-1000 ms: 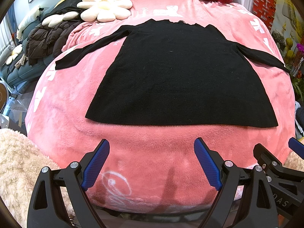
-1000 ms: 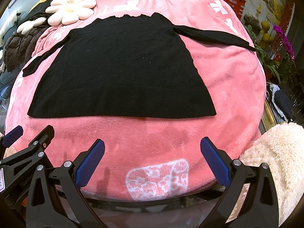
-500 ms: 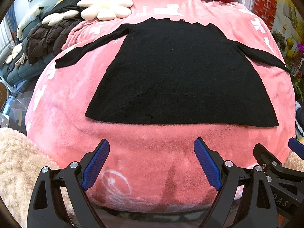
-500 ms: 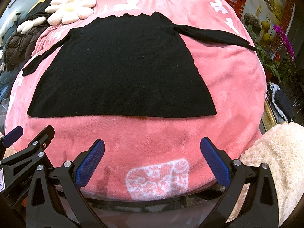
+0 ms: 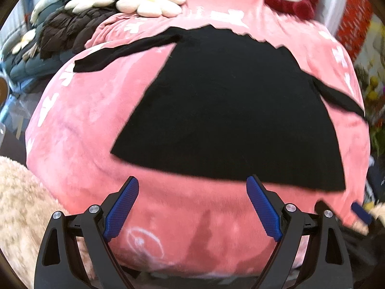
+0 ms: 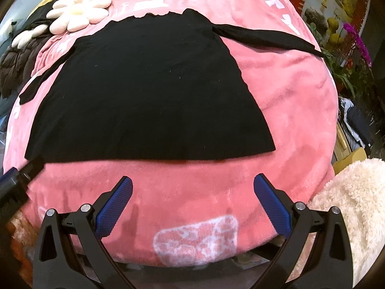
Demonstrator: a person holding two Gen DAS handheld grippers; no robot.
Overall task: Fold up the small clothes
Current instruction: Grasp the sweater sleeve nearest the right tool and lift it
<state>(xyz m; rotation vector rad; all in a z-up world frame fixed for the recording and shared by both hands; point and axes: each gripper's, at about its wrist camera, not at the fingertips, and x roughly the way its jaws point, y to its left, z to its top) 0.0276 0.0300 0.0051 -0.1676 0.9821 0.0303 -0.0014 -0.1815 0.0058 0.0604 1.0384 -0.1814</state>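
Left gripper: jaws spread wide, gripping nothing, poised just short of the hem of the black top
Right gripper: likewise wide apart and empty, near the same hem
Black top: flat on pink blanket, hem toward grippers, neckline far, sleeves outstretched sideways

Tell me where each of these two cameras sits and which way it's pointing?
Left wrist view: sits on the left tool, looking forward over the flat black knit top on the pink plush blanket; its blue-padded fingers show, spread open.
Right wrist view: sits on the right tool, facing the same top; its open fingers show.
Shared: top, blanket, cream flower-shaped cushion.
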